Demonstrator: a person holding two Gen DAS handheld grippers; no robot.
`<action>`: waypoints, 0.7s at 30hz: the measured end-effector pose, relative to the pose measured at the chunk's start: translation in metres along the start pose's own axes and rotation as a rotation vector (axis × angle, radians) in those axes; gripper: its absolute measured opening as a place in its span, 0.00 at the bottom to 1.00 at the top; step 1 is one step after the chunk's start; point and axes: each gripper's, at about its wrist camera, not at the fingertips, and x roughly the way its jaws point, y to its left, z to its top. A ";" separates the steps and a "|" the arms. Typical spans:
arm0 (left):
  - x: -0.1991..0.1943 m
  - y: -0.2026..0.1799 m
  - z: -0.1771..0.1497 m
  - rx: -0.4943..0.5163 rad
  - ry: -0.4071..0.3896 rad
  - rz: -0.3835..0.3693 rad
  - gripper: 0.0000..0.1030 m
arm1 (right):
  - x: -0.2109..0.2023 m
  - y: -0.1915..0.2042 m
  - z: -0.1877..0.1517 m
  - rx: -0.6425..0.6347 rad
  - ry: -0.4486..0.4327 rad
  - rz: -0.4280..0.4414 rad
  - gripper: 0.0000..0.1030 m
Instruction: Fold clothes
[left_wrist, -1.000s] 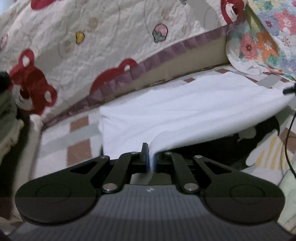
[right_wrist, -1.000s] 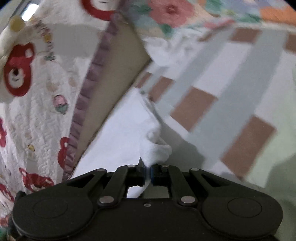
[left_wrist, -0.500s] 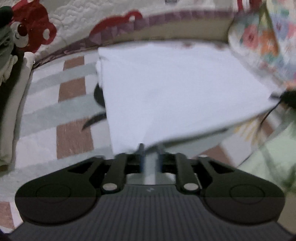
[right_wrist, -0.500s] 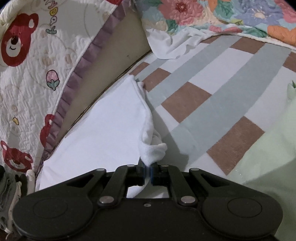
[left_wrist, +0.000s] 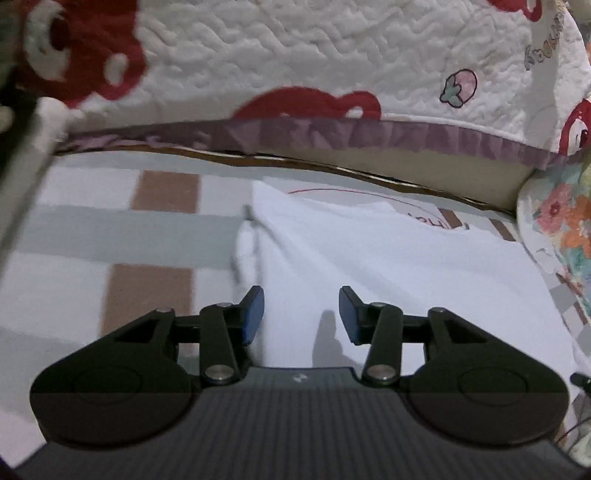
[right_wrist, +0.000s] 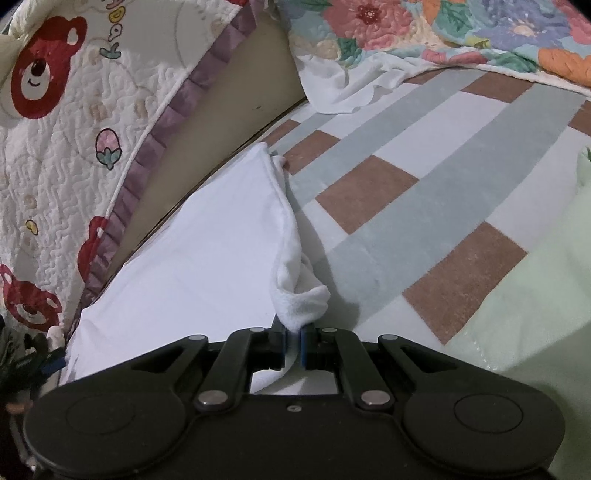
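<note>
A white garment (left_wrist: 388, 258) lies folded on the checked bed sheet (left_wrist: 92, 229), with a bit of red print showing at its far edge. My left gripper (left_wrist: 301, 314) is open and empty just above the garment's near left part. In the right wrist view the same white garment (right_wrist: 192, 251) lies flat beside the bear quilt. My right gripper (right_wrist: 293, 345) is shut on a bunched corner of the garment (right_wrist: 301, 299) at its near right edge.
A white quilt with red bears and a purple frill (left_wrist: 332, 55) stands along the back; it also shows in the right wrist view (right_wrist: 74, 129). A floral quilt (right_wrist: 443, 33) lies at the far right. A pale green cloth (right_wrist: 535, 314) lies at the near right.
My left gripper has opened and let go of the garment, which now lies flat on the bed. My right gripper still holds its corner, lower over the bed.
</note>
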 end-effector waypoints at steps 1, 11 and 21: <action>0.009 -0.002 0.002 0.014 0.018 0.017 0.41 | 0.000 0.000 0.000 -0.002 0.001 0.003 0.07; 0.018 0.006 -0.014 0.099 0.031 0.346 0.00 | -0.001 -0.002 -0.001 -0.010 0.000 0.023 0.07; -0.045 -0.095 -0.050 0.214 -0.005 0.019 0.17 | -0.011 0.013 0.009 -0.041 -0.024 0.031 0.07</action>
